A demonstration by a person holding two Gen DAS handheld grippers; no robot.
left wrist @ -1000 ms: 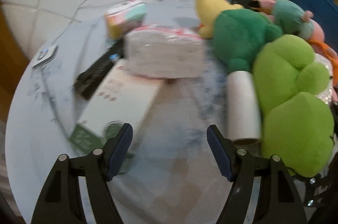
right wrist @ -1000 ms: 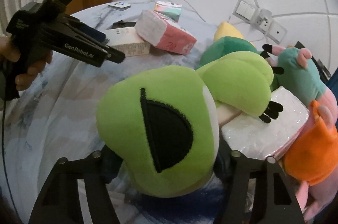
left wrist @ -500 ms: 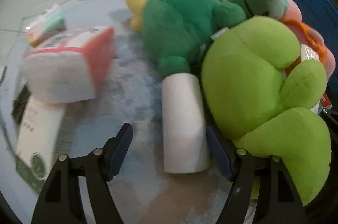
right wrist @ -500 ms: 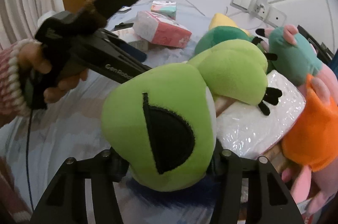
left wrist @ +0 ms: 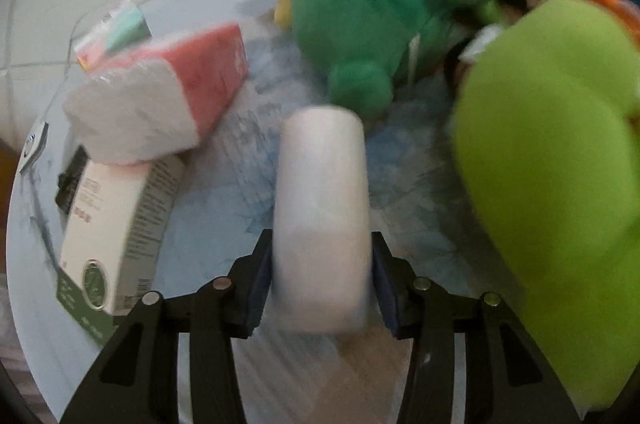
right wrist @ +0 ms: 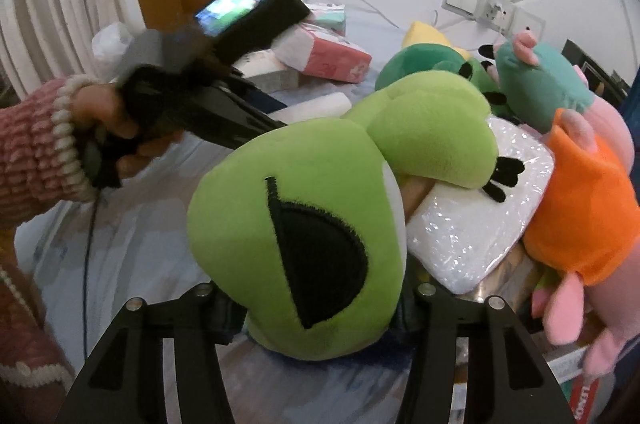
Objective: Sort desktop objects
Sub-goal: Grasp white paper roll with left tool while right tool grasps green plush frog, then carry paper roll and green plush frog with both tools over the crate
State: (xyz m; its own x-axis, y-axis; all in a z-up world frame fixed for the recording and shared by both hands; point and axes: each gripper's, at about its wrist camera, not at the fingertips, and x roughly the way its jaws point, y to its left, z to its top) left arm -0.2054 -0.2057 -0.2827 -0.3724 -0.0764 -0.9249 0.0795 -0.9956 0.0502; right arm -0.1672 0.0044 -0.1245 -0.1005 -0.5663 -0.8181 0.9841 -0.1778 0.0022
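Left wrist view: left gripper (left wrist: 322, 276), jaws closing, pads against both flanks of white roll (left wrist: 322, 207) lying on blue-patterned table (left wrist: 224, 220). Tissue pack (left wrist: 160, 95) at 10 o'clock of roll, resting on white box (left wrist: 116, 228). Dark green plush (left wrist: 376, 11) at 12 o'clock.

Right wrist view: right gripper (right wrist: 320, 304), fingers half-spread, clamped on lime frog plush (right wrist: 304, 224). Wrapped white pack (right wrist: 476, 220) at 3 o'clock, touching frog. Orange plush (right wrist: 588, 207) beyond.
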